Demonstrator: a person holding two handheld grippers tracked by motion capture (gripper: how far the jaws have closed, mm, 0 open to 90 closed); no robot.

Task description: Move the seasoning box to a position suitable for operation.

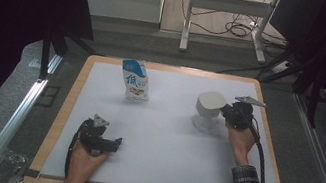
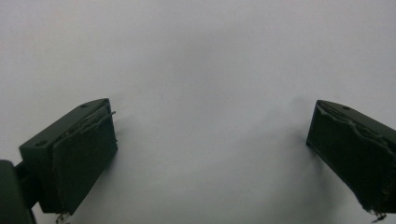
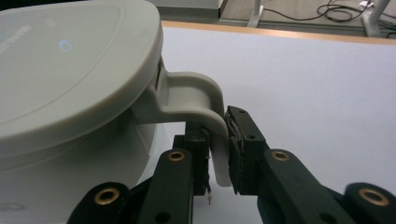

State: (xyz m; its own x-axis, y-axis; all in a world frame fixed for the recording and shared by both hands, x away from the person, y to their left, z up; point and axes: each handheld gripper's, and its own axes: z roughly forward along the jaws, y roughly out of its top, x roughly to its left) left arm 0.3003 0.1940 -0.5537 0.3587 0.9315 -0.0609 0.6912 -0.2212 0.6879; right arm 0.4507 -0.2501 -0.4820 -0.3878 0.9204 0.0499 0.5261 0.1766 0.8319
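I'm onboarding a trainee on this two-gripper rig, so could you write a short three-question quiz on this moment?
1. True or false: the right gripper is shut on the handle of the white kettle.
2. What is between the left gripper's jaws? A) the milk bag B) nothing C) the kettle lid
3. Fill in: the blue-and-white milk bag stands ____ on the white mat.

Key: 1 true. 2 B; its jaws stand wide apart over bare mat. 3 upright.

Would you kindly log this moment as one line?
right tool: shut on kettle handle | left tool: open, resting on mat | milk pouch: upright, untouched
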